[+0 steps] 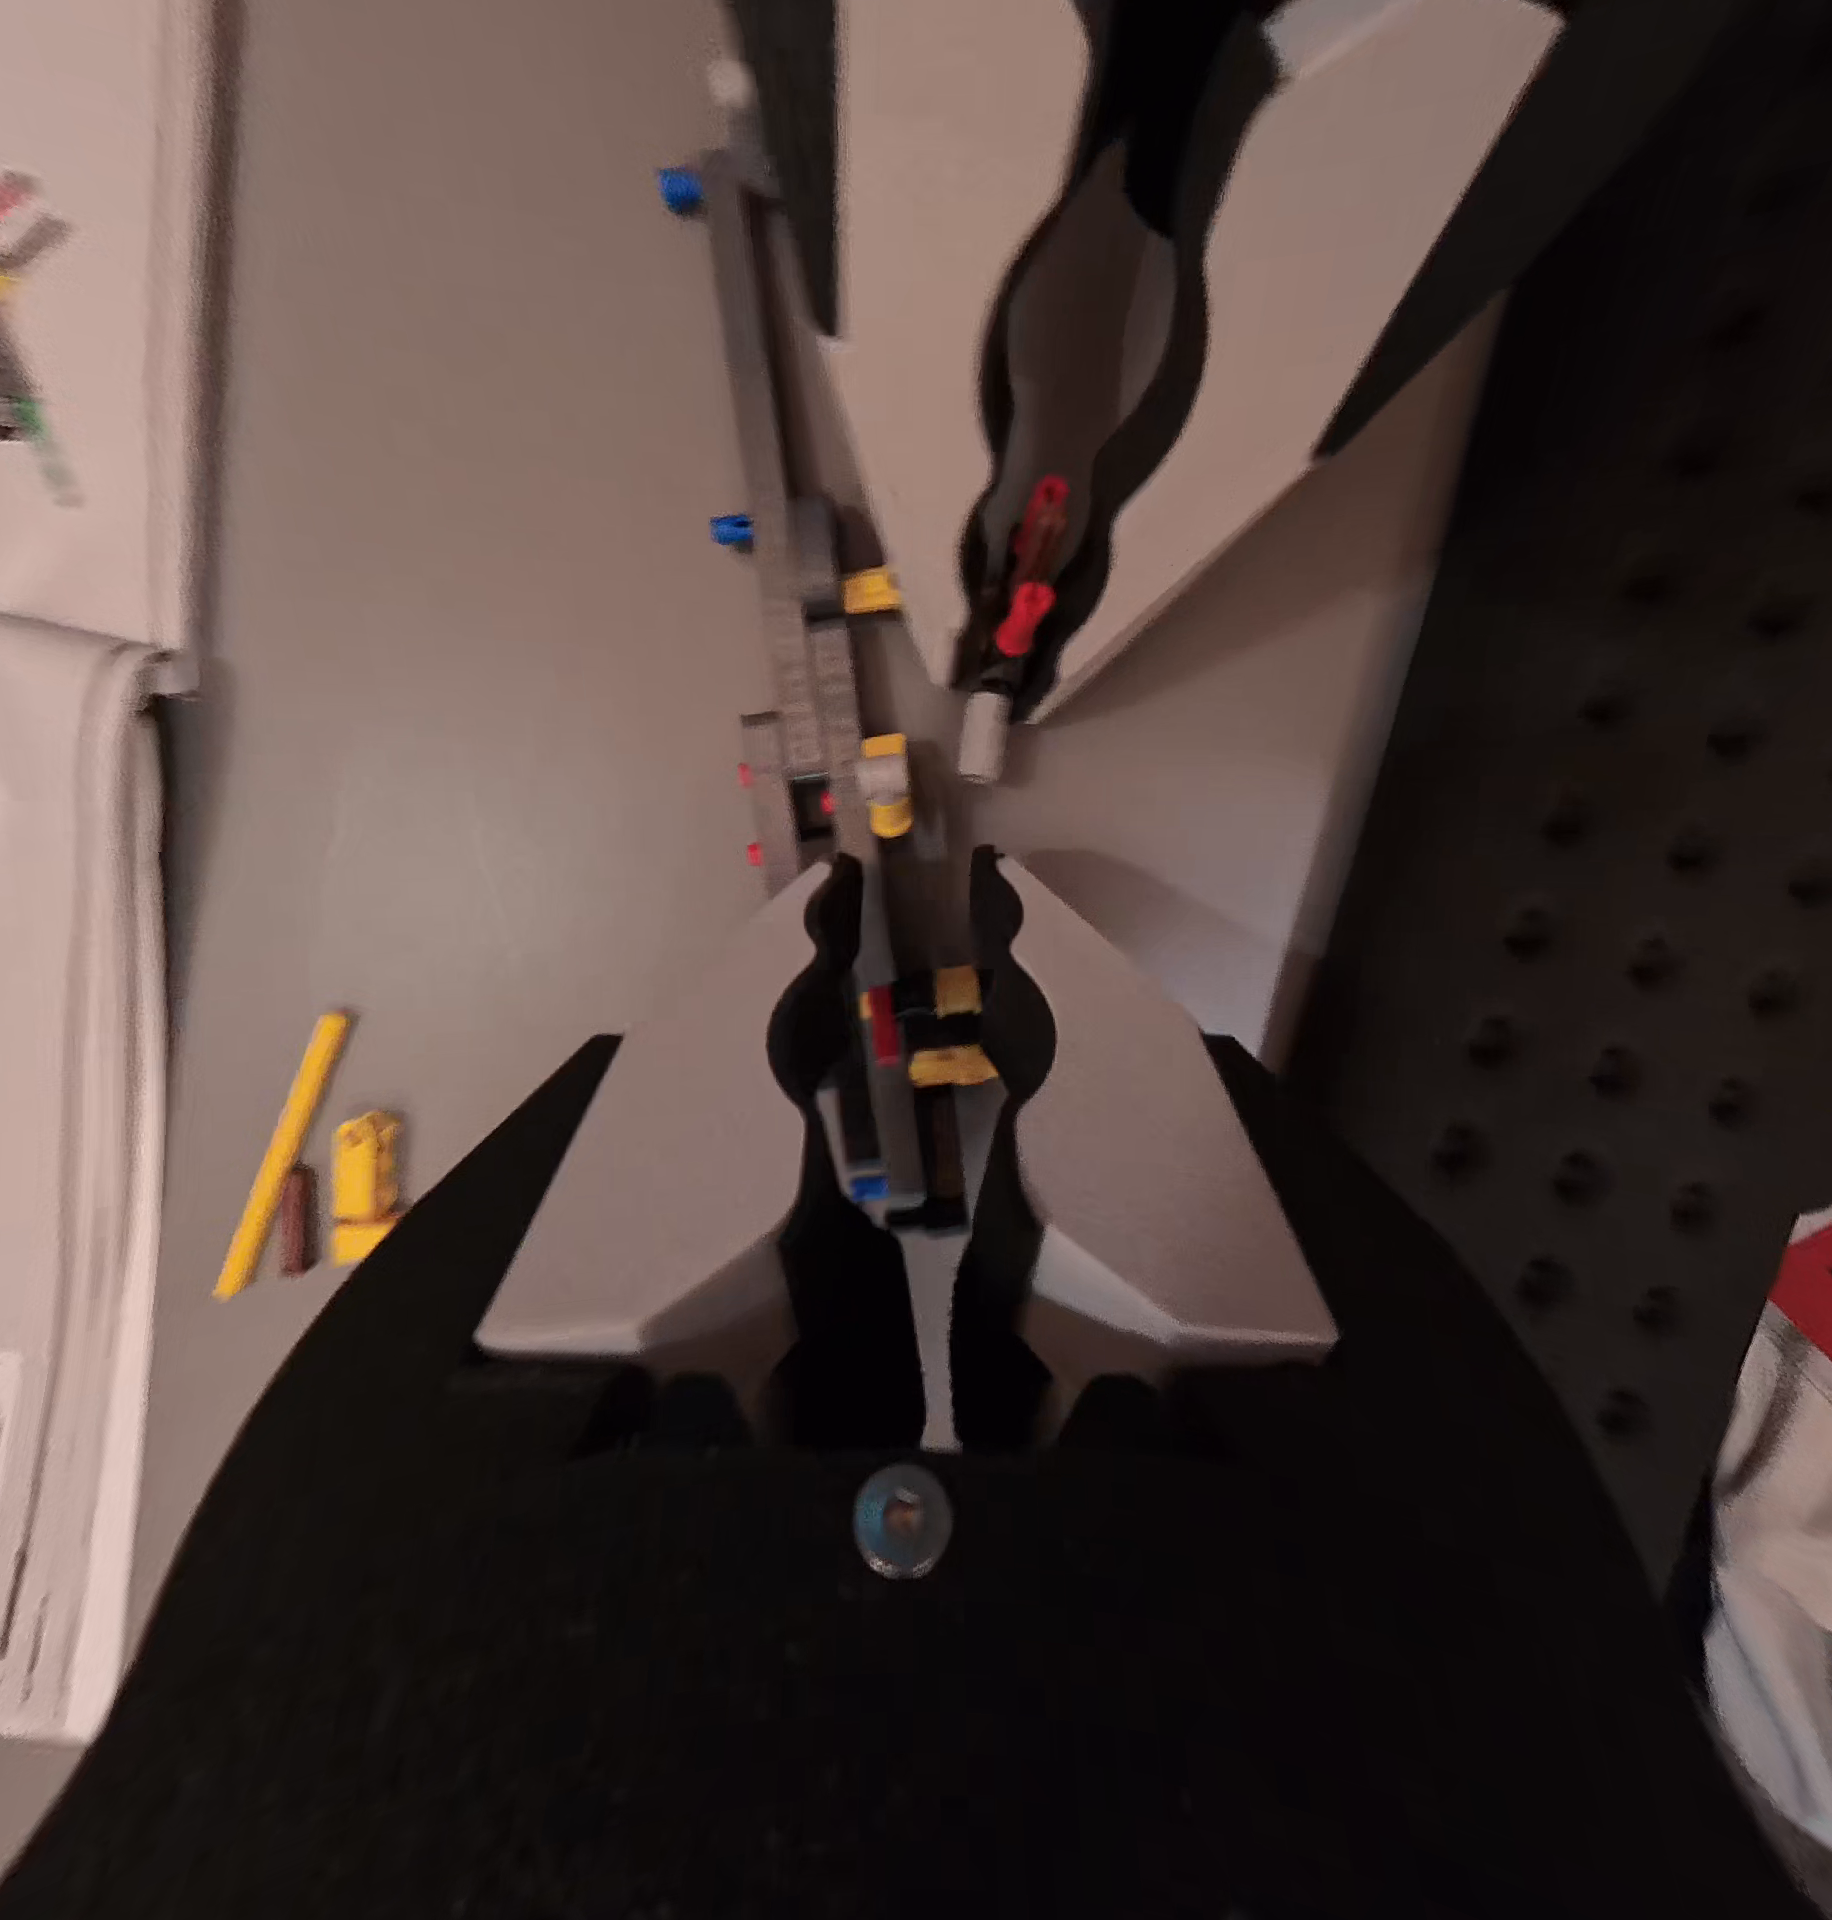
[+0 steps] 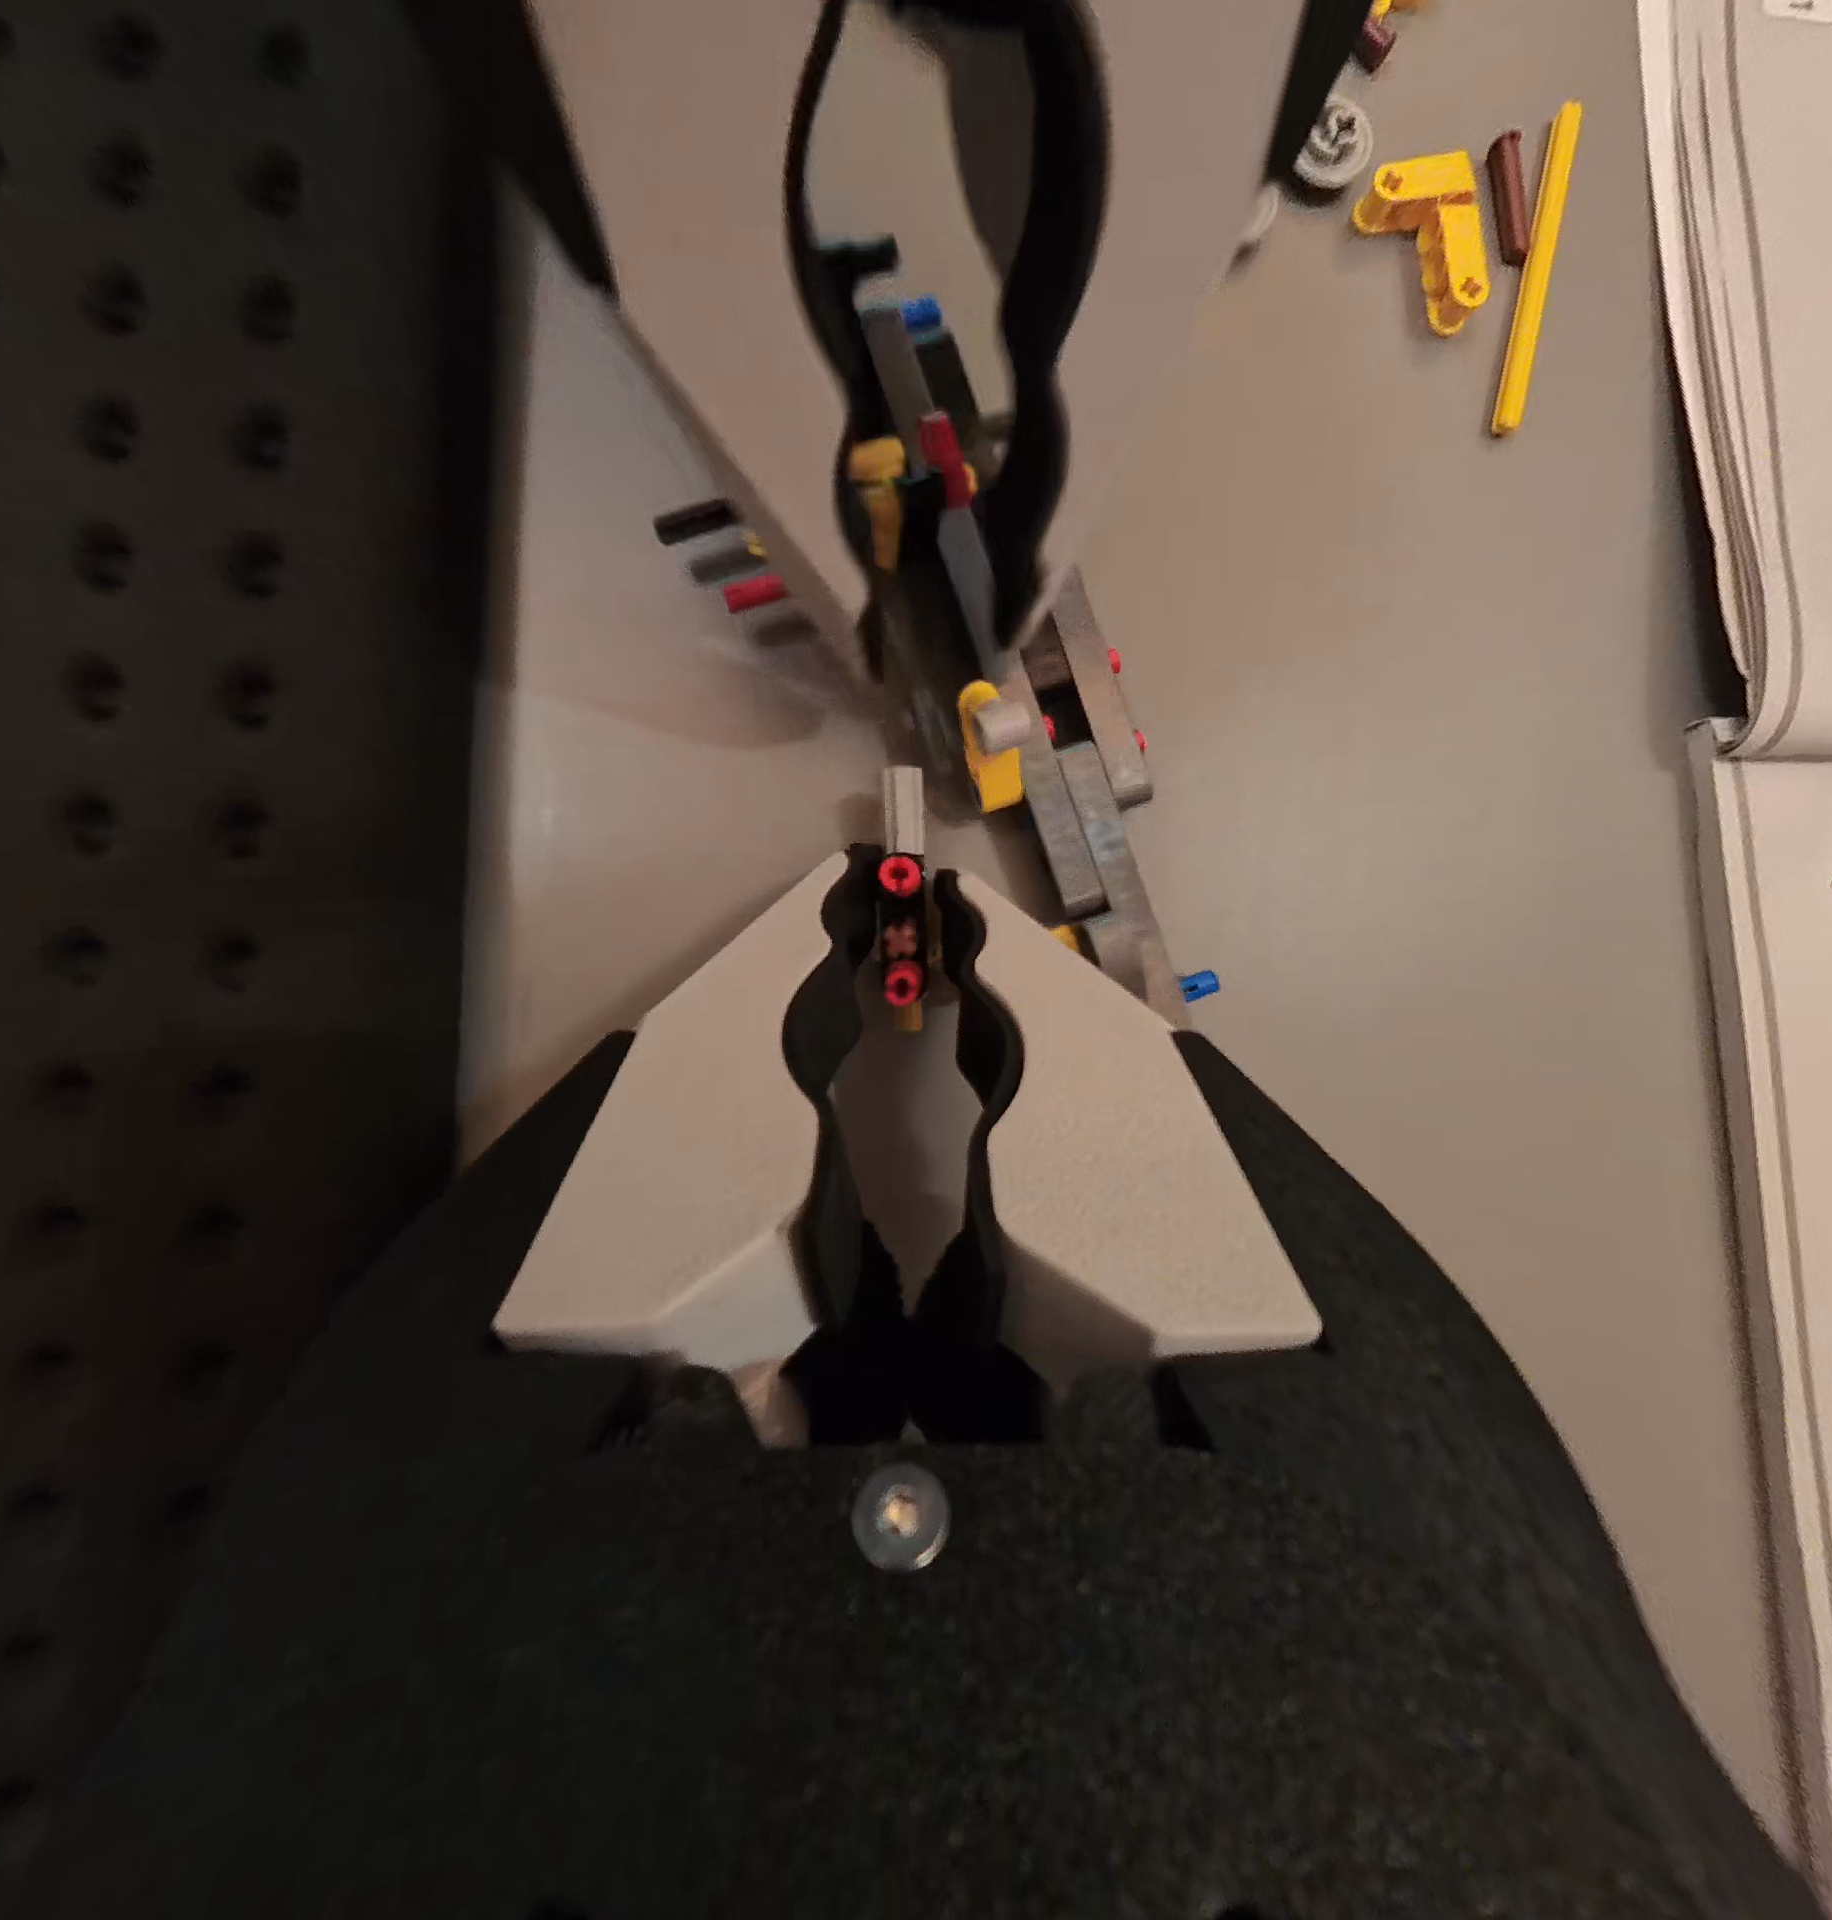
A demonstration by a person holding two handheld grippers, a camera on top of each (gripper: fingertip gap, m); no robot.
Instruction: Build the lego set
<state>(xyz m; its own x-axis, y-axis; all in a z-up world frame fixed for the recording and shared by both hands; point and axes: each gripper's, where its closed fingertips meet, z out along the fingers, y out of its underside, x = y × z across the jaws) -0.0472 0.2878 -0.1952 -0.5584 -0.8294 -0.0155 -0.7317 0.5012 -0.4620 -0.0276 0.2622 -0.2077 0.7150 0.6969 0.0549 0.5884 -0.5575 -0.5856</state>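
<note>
While both views blur at the edges, the left wrist view shows the left gripper (image 1: 912, 862) closed down on the near end of a long grey lego assembly (image 1: 803, 644), its wavy black fingers (image 1: 818, 1029) pinching a cluster of yellow, red and black pieces. The assembly's studded grey beams run away across the smooth grey table (image 1: 455, 582), with blue pins (image 1: 730, 530) jutting from its left side. To the far left of that view lie white instruction pages (image 1: 50, 312), then a thin yellow axle (image 1: 283, 1153), a short brown pin (image 1: 297, 1221) and a yellow angled connector (image 1: 366, 1174), all loose and near one another. Only this view shows a red-and-clear bag (image 1: 1816, 1351) at the right edge.

In the right wrist view, a dark perforated panel (image 2: 164, 623) fills the left. The right gripper (image 2: 896, 883) is nearly closed, clamping a small black piece with red pins (image 2: 899, 930), from whose far end a light grey bush (image 2: 904, 810) sticks out, just short of the assembly's yellow connector (image 2: 987, 748). Only here do a grey gear wheel (image 2: 1333, 140) and the L-shape of the loose yellow piece show, beside the paper stack (image 2: 1774, 416) on the right.
</note>
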